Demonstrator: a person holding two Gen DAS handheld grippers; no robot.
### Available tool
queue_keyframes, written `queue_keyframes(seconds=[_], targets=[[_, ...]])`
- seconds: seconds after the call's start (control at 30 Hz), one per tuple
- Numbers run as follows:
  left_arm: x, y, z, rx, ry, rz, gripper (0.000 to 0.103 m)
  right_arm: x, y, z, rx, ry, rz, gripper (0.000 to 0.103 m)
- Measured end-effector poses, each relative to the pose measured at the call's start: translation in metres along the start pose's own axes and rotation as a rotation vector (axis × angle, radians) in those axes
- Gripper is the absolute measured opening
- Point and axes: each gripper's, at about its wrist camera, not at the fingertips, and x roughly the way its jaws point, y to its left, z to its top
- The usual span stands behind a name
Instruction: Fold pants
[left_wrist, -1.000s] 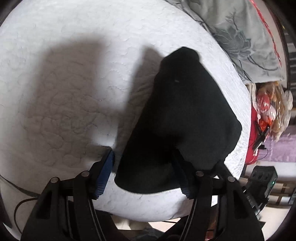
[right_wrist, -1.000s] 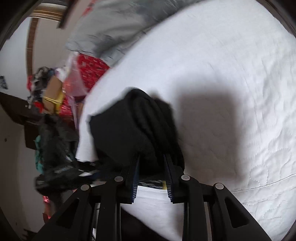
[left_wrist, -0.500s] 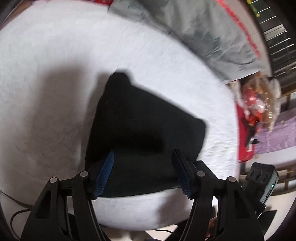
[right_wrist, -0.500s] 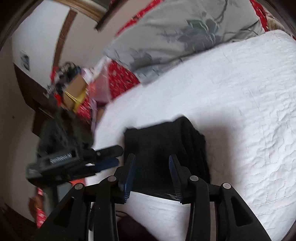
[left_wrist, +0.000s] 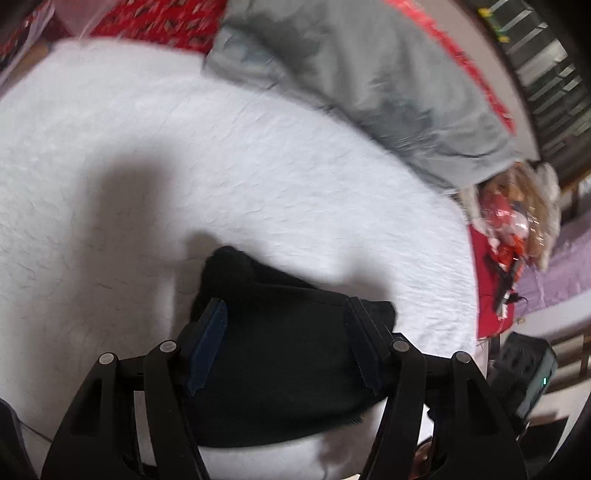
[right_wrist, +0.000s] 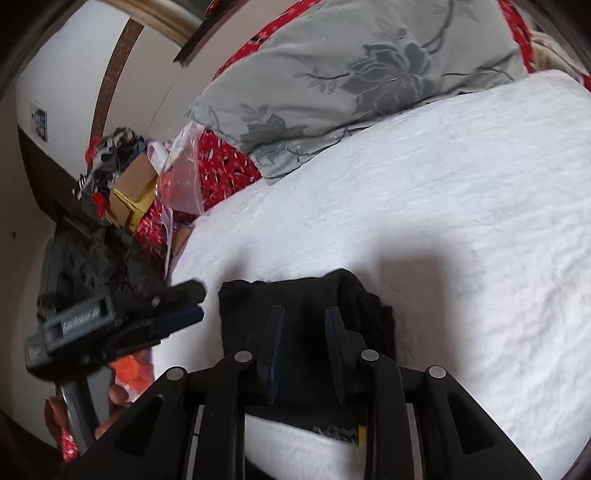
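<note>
The black pants lie as a compact folded bundle on the white quilted bed cover, close to its near edge. My left gripper hovers above them, open, its blue pads wide apart and touching no cloth. In the right wrist view the same pants sit under my right gripper. Its jaws are closing with a narrow gap, and nothing is pinched between them. The left gripper also shows there, at the left of the bundle over the bed's edge.
A grey flowered pillow lies across the far end of the bed cover. Red patterned fabric, boxes and bags crowd the bedside. A black device with a green light stands beyond the bed's edge.
Both grippers have risen and drawn back from the pants, which now look smaller and lower in view. The right jaws let go of the fold, widened, then narrowed again.
</note>
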Motion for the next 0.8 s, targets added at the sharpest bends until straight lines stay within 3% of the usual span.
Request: queue_keyframes(seconds=[0.1,0.17,0.2,0.27,0.47,0.53,0.6,0.67,0.8], targets=[[0.021,0.008,0.002,0.009,-0.001,0.081,0.064,0.024,-0.007,-0.002,-0.026,0.043,-0.078,0.021],[0.035,0.015,0.002,0.019,0.014,0.104,0.067,0.032,-0.018,-0.009,-0.025,0.049,-0.080,0.018],[0.048,0.025,0.002,-0.027,0.050,0.081,0.070,0.032,-0.018,-0.009,-0.029,0.043,-0.078,0.018],[0.049,0.028,0.005,-0.089,0.020,0.026,0.072,0.033,-0.016,-0.007,-0.047,0.049,-0.080,0.018],[0.033,0.016,-0.002,-0.073,0.001,0.033,0.072,0.030,-0.020,-0.005,-0.018,0.060,-0.038,0.022],[0.024,0.014,-0.009,-0.073,-0.021,0.028,0.072,0.026,-0.018,-0.003,0.006,0.066,-0.028,0.025],[0.014,0.010,-0.016,-0.065,-0.043,0.036,0.072,0.014,-0.014,-0.005,0.014,0.050,-0.021,0.041],[0.003,0.006,-0.024,-0.053,-0.066,0.049,0.072,0.002,-0.009,-0.009,-0.001,0.031,-0.041,0.047],[-0.014,-0.001,-0.039,-0.029,-0.089,0.065,0.072,-0.020,0.001,-0.023,-0.055,0.012,-0.091,0.050]])
